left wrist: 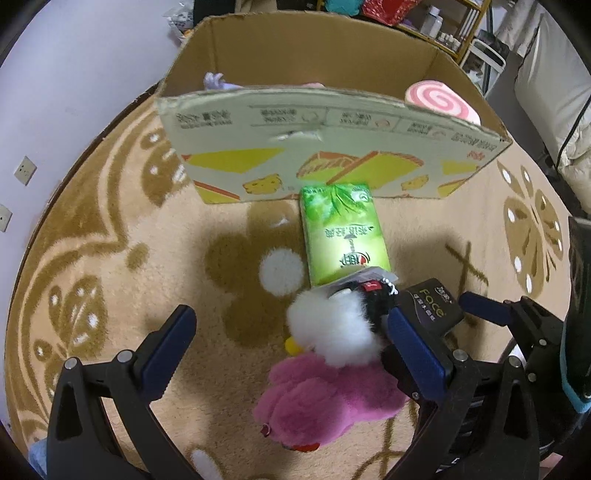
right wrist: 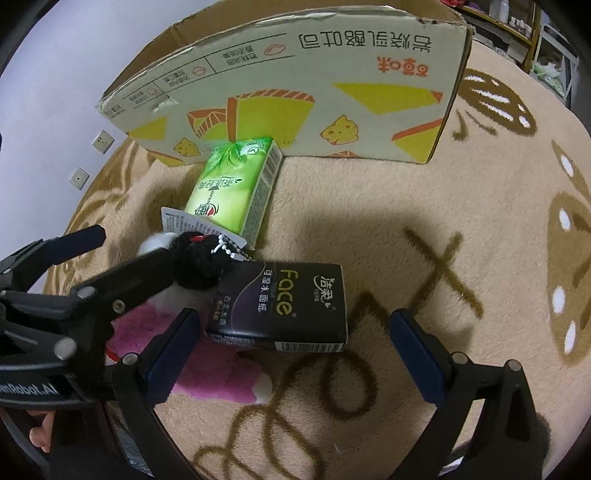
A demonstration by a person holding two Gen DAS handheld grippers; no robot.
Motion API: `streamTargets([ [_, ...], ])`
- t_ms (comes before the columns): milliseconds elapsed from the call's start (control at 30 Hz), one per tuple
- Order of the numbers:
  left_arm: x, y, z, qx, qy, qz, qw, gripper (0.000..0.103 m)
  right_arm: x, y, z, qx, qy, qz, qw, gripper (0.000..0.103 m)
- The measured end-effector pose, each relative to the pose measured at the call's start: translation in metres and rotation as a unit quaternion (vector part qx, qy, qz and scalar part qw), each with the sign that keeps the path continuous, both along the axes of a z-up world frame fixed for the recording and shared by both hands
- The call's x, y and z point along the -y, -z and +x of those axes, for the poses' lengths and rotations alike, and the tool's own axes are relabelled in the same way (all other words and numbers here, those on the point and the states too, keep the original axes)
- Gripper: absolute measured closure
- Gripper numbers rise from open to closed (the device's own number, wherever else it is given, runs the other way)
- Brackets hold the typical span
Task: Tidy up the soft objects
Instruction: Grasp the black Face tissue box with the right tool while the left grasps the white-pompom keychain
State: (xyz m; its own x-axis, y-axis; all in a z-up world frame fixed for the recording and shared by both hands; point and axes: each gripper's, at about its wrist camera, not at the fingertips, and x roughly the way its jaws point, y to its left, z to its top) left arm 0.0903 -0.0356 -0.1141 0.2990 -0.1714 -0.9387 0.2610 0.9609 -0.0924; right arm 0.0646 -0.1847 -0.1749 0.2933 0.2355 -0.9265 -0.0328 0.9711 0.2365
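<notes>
A fluffy white-and-black toy (left wrist: 332,325) with a paper tag lies on a pink plush (left wrist: 325,398) on the rug. My left gripper (left wrist: 291,343) is open around both, its right finger (left wrist: 413,350) against the toy's black part. A black tissue pack (right wrist: 284,306) lies just ahead of my right gripper (right wrist: 295,354), which is open and holds nothing. A green tissue pack (right wrist: 236,188) lies against the cardboard box (left wrist: 332,166). Inside the box I see a pink swirl cushion (left wrist: 436,99) and something purple (left wrist: 214,81).
A round beige rug (right wrist: 424,206) with brown patterns covers the floor. The box (right wrist: 295,92) stands at its far side near a wall with sockets (right wrist: 101,142). A shelf (left wrist: 454,33) and white bedding (left wrist: 550,92) stand to the right.
</notes>
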Motion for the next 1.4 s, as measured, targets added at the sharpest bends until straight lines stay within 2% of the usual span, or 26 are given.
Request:
streamTargets([
  [267, 0.01, 0.014, 0.002, -0.015, 0.004, 0.012, 0.9998, 0.001, 0.0, 0.003, 0.002, -0.001, 0.001, -0.003, 1.0, 0.005],
  [633, 0.018, 0.031, 0.011, -0.029, 0.0, 0.008, 0.9995, 0.001, 0.003, 0.004, 0.002, -0.004, 0.004, 0.0, 1.0, 0.006],
  [900, 0.014, 0.043, 0.009, -0.04, 0.0, -0.004, 0.9992, 0.009, 0.003, 0.004, 0.002, -0.003, 0.002, -0.002, 1.0, 0.006],
  [1100, 0.013, 0.052, 0.012, -0.065, 0.0, -0.04, 0.9971, 0.031, 0.002, 0.005, 0.003, -0.007, 0.002, -0.001, 1.0, 0.006],
  [1167, 0.015, 0.053, 0.011, -0.064, 0.008, -0.046, 0.9968, 0.048, 0.001, 0.005, 0.004, -0.007, 0.002, -0.001, 1.0, 0.006],
  [1267, 0.02, 0.053, 0.007, -0.06, 0.019, -0.049, 0.9968, 0.06, 0.001, 0.006, 0.004, -0.007, 0.003, 0.001, 1.0, 0.006],
  [1400, 0.024, 0.05, 0.003, -0.055, 0.016, -0.046, 0.9973, 0.066, 0.002, 0.007, 0.003, -0.005, 0.003, 0.005, 1.0, 0.008],
])
